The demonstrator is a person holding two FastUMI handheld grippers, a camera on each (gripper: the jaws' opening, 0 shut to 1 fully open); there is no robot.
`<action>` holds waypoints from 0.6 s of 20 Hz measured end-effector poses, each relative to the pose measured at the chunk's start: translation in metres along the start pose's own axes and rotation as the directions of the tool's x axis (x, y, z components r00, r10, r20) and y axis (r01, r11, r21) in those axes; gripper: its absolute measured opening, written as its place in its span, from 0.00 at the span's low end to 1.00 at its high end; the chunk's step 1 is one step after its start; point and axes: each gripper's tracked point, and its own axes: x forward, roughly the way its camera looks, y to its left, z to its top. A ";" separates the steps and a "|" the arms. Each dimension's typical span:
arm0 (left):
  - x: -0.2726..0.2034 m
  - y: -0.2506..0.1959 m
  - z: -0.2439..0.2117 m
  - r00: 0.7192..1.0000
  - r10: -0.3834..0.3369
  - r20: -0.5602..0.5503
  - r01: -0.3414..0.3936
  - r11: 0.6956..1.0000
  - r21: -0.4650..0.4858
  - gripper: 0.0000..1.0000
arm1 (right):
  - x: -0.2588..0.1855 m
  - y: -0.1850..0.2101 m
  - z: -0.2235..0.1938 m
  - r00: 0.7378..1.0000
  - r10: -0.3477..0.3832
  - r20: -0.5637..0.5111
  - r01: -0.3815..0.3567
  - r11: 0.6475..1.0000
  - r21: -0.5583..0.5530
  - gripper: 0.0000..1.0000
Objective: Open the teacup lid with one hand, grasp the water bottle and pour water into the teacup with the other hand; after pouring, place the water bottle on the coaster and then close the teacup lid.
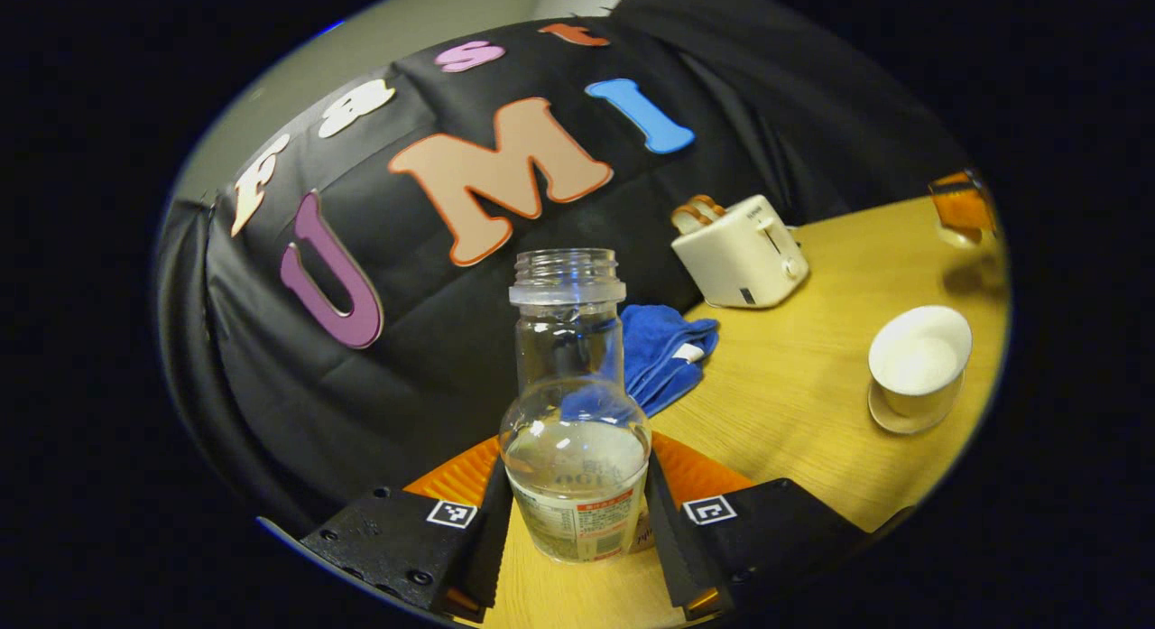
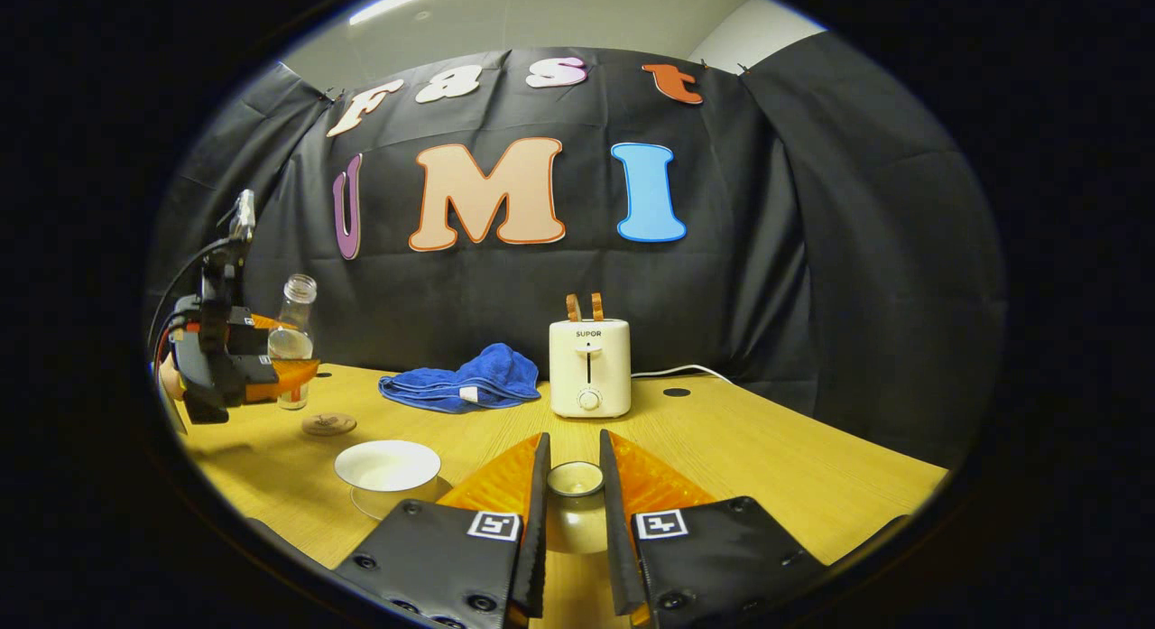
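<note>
Left gripper (image 1: 575, 521) clamped on uncapped water bottle (image 1: 574, 430), bottom centre, upright. Right gripper (image 2: 575, 503) pinching teacup lid (image 2: 575, 478), bottom centre; open teacup (image 2: 388, 467) lower left, coaster (image 2: 328, 423) behind it.

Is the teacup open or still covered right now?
Open. The teacup sits uncovered on its saucer, its white inside showing, while the right gripper holds the lid off to the side.

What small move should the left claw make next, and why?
Probably carry the water bottle over the teacup and begin tipping it. The left claw grips the bottle upright with water inside, and the cup stands open because the right claw holds its lid.
</note>
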 end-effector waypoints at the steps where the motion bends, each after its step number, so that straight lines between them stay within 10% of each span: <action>1: 0.002 0.009 -0.003 1.000 0.019 0.011 -0.018 0.998 -0.057 0.67 | 0.000 -0.001 0.001 1.000 -0.003 0.000 0.003 1.000 0.000 0.33; 7: 0.013 0.023 -0.016 0.998 0.034 0.048 -0.015 0.938 -0.347 0.67 | -0.001 0.000 0.000 1.000 -0.006 0.001 0.006 1.000 0.000 0.32; 12: 0.024 0.012 -0.030 0.999 -0.010 0.040 0.026 0.912 -0.410 0.68 | -0.001 -0.001 0.000 1.000 -0.007 0.001 0.007 1.000 0.000 0.32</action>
